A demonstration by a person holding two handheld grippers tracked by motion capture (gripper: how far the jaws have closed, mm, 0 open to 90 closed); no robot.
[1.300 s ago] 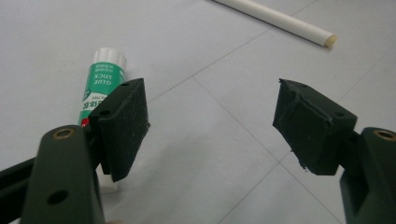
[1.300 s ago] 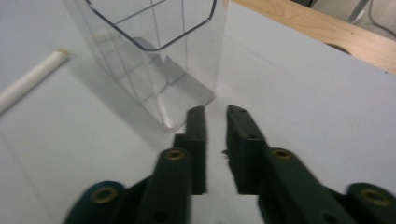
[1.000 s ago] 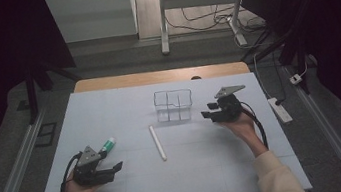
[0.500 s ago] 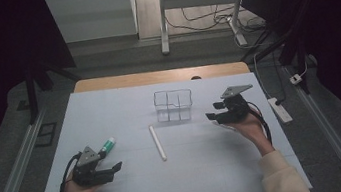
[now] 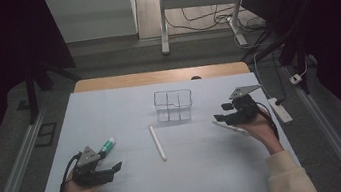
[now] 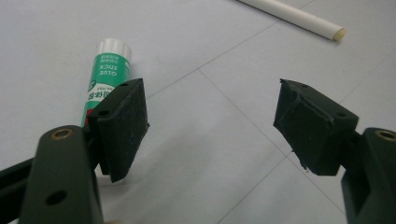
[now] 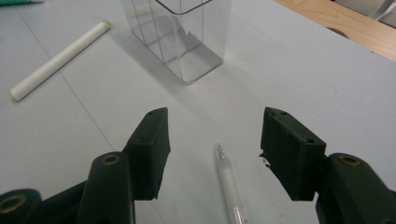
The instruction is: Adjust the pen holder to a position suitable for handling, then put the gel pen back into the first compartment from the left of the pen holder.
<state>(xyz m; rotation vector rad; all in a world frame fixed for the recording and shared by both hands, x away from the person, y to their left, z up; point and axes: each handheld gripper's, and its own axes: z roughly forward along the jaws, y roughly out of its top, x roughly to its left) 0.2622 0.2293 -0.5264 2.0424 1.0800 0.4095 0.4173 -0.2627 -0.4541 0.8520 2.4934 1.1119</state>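
Observation:
My left gripper (image 5: pixel 113 169) rests near the table's front left, open with nothing between its jaws (image 6: pixel 210 123). A green glue stick (image 5: pixel 107 145) with a white cap lies just behind it, and its label reads beside the left jaw (image 6: pixel 108 70). A white paper tube (image 5: pixel 157 142) lies mid-table, its end visible at the upper right (image 6: pixel 299 17). My right gripper (image 5: pixel 219 118) hovers open over a translucent white pen (image 5: pixel 231 128), which lies between the jaws (image 7: pixel 229 182) without touching them (image 7: pixel 215 123). A clear divided container (image 5: pixel 174 105) stands upright ahead of them (image 7: pixel 180 32).
The light-blue table cover (image 5: pixel 204 172) ends at a bare wooden strip (image 5: pixel 155 77) along the far side. A white power strip (image 5: pixel 280 110) lies on the floor off the right edge. The white tube (image 7: pixel 56 58) lies left of the container.
My right gripper has moved right and slightly toward the person, away from the clear container, and now sits over the pen. The left gripper has stayed put.

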